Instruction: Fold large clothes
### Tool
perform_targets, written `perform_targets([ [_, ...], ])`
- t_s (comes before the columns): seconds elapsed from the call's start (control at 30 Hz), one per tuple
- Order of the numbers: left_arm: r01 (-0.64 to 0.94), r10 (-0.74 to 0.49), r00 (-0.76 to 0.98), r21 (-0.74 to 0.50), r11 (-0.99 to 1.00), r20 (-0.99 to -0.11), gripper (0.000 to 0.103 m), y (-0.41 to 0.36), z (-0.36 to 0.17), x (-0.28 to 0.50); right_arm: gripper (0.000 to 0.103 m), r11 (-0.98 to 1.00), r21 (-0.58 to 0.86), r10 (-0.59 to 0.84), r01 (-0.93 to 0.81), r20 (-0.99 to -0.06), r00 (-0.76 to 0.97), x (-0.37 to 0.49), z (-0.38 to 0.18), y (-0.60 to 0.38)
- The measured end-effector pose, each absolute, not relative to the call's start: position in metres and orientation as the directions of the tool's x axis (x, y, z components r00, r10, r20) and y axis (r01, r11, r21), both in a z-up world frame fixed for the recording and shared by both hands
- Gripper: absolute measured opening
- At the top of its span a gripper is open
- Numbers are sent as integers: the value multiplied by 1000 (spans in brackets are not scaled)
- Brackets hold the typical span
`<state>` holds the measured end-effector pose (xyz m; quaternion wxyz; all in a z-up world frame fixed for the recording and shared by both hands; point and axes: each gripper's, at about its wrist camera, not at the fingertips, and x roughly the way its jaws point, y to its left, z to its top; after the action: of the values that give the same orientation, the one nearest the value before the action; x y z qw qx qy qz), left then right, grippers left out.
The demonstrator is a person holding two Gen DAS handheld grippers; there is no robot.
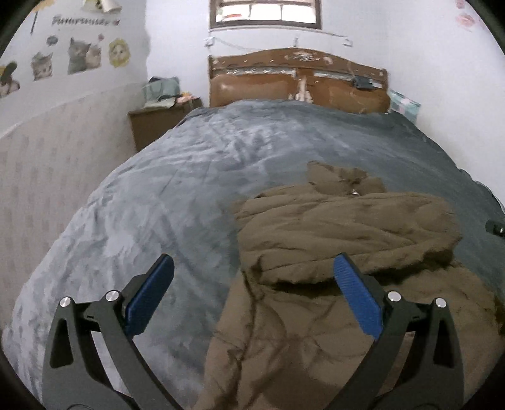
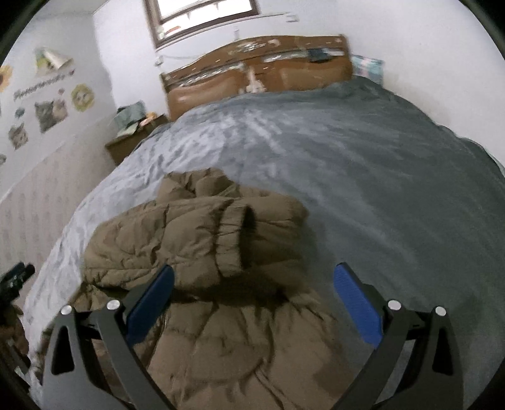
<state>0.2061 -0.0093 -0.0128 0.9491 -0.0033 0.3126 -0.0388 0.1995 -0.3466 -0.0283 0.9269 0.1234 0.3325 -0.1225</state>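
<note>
1. A brown padded jacket (image 1: 331, 252) lies on a bed covered with a grey blanket (image 1: 189, 176), toward the foot end and nearest the cameras.
2. The jacket's long axis runs from the foot of the bed toward the wooden headboard (image 1: 296, 79); its collar end (image 1: 344, 179) points at the headboard and its lower body spreads toward the viewer.
3. A sleeve is folded across the jacket's upper body; in the right wrist view its elastic cuff (image 2: 232, 239) lies on top, the opening turned to the right.
4. The left tongs (image 1: 254, 277) are released, blue pads wide apart, hanging above the jacket's left edge; one pad sits over the blanket, the other over the fabric, gripping nothing.
5. The right tongs (image 2: 254, 284) are likewise spread open above the jacket's right side, holding nothing.
6. A bedside cabinet (image 1: 154, 123) with loose items on it stands to the left of the headboard, beneath a wall with cat stickers (image 1: 83, 55).
7. A window (image 1: 265, 12) sits above the headboard.
</note>
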Motion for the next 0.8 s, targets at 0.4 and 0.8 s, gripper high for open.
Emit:
perform_targets([
  [0.4,28,-81,762,-92,995,-643,100,-21,-25,261,10,950,186,-38,251,-729,684,272,-93,-345],
  [0.8,2,132,698,186,983,-704,100,-105,-88,341,80,886,0,-311,464,-742,594,272,-91,-380],
])
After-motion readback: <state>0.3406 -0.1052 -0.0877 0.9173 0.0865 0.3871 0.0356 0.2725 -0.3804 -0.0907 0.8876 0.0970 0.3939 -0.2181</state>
